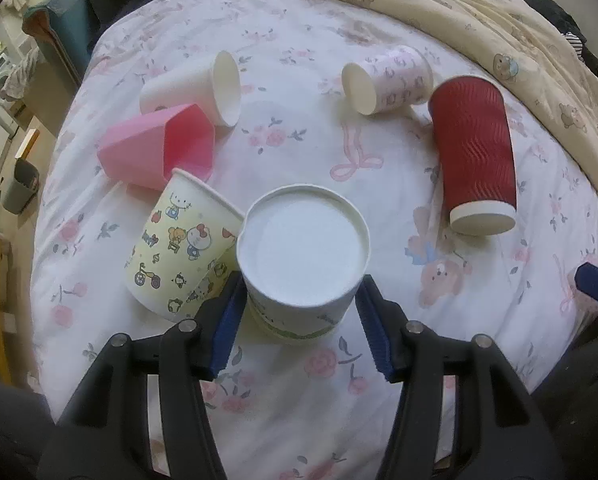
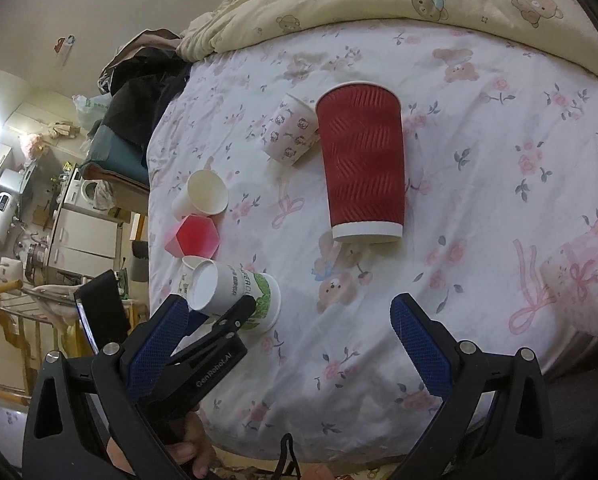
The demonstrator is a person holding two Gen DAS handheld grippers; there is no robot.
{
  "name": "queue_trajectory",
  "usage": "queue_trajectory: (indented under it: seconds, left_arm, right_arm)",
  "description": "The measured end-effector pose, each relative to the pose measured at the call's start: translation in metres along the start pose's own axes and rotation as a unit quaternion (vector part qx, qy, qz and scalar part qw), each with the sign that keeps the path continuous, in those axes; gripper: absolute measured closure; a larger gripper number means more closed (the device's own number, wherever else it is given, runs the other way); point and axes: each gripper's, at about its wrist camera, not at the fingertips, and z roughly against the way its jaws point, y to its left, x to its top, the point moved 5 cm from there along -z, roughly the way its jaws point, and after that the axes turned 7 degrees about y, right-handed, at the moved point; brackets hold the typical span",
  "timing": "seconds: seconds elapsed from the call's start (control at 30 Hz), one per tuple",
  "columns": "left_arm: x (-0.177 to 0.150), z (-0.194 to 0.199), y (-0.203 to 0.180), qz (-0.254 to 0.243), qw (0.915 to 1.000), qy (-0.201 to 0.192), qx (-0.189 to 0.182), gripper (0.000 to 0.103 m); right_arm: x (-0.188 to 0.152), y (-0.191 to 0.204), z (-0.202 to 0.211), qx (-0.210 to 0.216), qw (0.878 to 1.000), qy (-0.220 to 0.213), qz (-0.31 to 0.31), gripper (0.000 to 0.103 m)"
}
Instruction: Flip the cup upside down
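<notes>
The white paper cup with green print (image 1: pixel 303 256) sits base-up on the flowered bedsheet (image 1: pixel 459 320), between the blue pads of the left gripper (image 1: pixel 301 300), which flank its wall; whether they press or have just let go, I cannot tell. To finish well, I'd ease the fingers apart evenly and draw straight back, since thin paper on soft bedding tips easily. The right gripper (image 2: pixel 291 320) hangs wide apart, holding nothing. Touching the white cup is a cartoon-print cup (image 1: pixel 179 248) on its side; beyond that a faceted pink plastic cup (image 1: pixel 159 148); well apart, a ribbed red cup (image 1: pixel 475 152).
</notes>
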Motion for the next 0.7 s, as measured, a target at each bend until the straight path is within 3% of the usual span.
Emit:
queue_trajectory:
  seconds: [0.13, 0.17, 0.23, 0.37, 0.6, 0.7]
  left_arm:
    - [-0.001, 0.0, 0.001, -0.001, 0.9999, 0.002, -0.01, 0.042]
    - [-0.001, -0.001, 0.001, -0.004, 0.9999, 0.005, -0.01, 0.027]
    - [-0.003, 0.001, 0.002, -0.003, 0.9999, 0.006, -0.008, 0.015]
    - [-0.006, 0.015, 0.002, -0.008, 0.9998, -0.011, -0.016, 0.015]
    - [-0.023, 0.073, 0.015, -0.001, 0.9979, -0.05, -0.039, 0.014]
    - [-0.028, 0.096, 0.03, -0.001, 0.9965, -0.073, -0.042, 0.004]
  right_arm:
    - [0.0, -0.001, -0.002, -0.006, 1.0, 0.003, -0.001, 0.0]
    - [0.0, 0.0, -0.003, -0.01, 1.0, 0.005, 0.001, 0.0]
    - [0.0, 0.001, -0.005, -0.015, 1.0, 0.007, 0.006, 0.0]
    - [0.003, 0.001, -0.005, -0.019, 1.0, 0.004, 0.009, 0.0]
    - [0.0, 0.008, 0.002, -0.034, 0.999, -0.016, 0.034, 0.0]
    - [-0.002, 0.019, 0.008, -0.048, 0.996, -0.036, 0.065, 0.0]
